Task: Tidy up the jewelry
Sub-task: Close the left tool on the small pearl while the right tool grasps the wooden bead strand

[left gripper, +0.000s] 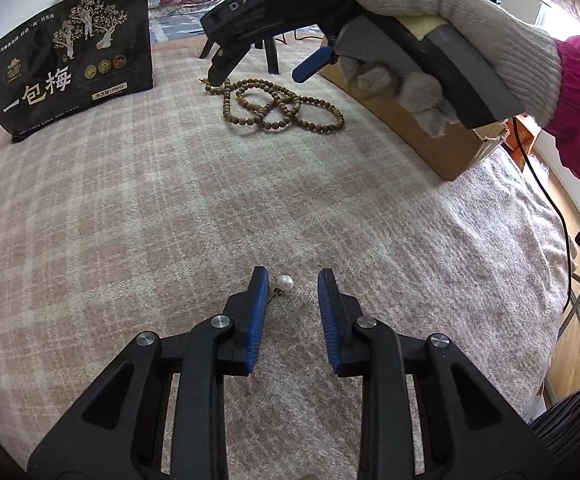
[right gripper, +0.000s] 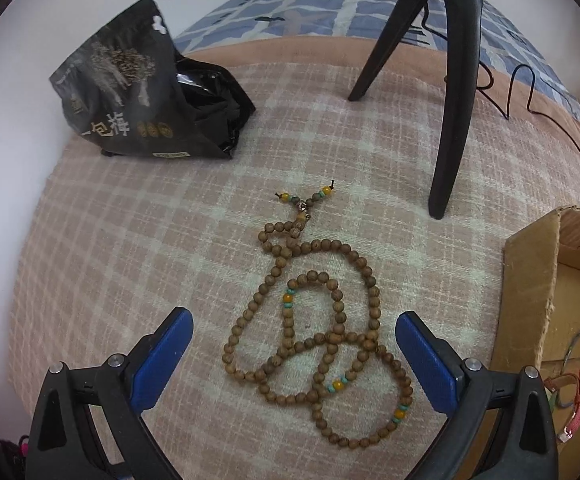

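The black bag [left gripper: 72, 60] stood left of the bead necklace [right gripper: 318, 336], out of the way. The left gripper [left gripper: 293, 280] hung beyond the necklace, its jaws part open around a pearl earring [left gripper: 284, 282], not pressing it, apparently lining up a pinch. The right gripper [right gripper: 294, 344] straddled the necklace, jaws wide. Right of the necklace sat the cardboard box [right gripper: 530, 280], likely the destination, already holding 2 bracelets [right gripper: 576, 396].

bed blanket [right gripper: 110, 248] — beads [right gripper: 322, 344] | pearl earring [left gripper: 284, 282] | bag [right gripper: 138, 92] | box [right gripper: 530, 288]
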Demonstrator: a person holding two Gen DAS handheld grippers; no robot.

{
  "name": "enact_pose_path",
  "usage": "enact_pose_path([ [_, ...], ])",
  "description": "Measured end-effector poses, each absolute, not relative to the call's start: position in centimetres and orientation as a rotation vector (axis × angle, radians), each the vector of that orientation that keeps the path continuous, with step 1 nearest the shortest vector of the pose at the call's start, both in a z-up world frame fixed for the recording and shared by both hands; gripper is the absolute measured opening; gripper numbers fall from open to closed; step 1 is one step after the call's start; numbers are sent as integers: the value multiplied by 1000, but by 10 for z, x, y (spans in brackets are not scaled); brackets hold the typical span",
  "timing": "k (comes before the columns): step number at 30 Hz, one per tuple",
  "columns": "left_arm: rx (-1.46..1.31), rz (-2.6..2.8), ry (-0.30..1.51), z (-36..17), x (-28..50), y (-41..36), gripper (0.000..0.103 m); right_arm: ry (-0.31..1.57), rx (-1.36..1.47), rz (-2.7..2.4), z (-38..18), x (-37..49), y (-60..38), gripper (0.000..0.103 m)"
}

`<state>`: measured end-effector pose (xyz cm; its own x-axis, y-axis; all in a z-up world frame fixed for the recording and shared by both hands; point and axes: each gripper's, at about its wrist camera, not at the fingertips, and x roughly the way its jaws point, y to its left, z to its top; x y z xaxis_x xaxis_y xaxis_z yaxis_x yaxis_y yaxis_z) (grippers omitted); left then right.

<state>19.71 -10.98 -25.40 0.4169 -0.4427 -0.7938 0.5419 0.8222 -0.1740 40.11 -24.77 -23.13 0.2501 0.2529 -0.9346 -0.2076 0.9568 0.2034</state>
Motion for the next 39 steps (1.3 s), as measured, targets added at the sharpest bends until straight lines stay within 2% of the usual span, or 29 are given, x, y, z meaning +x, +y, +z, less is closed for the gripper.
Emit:
enact_pose_path([
  [9, 122, -618, 957, -257, 198, -111, 25, 1351, -1, 302, -259, 411, -237, 103],
  [17, 118, -610, 947, -258, 199, -107, 18, 1344, -161, 294, -266, 402, -216, 101],
  [20, 122, -605, 944, -257, 199, -107, 15, 1324, -170, 294, -263, 394, -211, 92],
  [23, 130, -603, 940, -256, 199, -107, 12, 1305, -179, 297, -257, 390, -214, 72],
  [25, 136, -603, 938, -256, 198, -107, 10, 1299, -173, 297, -253, 388, -217, 52],
  [26, 139, -602, 938, -256, 198, -108, 9, 1297, -168, 294, -253, 387, -220, 48],
  [27, 141, -602, 937, -256, 198, -108, 8, 1294, -164, 294, -252, 388, -222, 39],
  [30, 138, -599, 938, -256, 199, -108, 8, 1283, -145, 292, -253, 388, -227, 28],
  [31, 138, -597, 939, -255, 199, -108, 8, 1278, -141, 287, -253, 388, -229, 22],
  [32, 138, -595, 939, -256, 198, -108, 8, 1276, -133, 285, -253, 387, -230, 19],
  [39, 108, -576, 949, -253, 196, -102, 8, 1250, -81, 294, -242, 380, -238, 19],
])
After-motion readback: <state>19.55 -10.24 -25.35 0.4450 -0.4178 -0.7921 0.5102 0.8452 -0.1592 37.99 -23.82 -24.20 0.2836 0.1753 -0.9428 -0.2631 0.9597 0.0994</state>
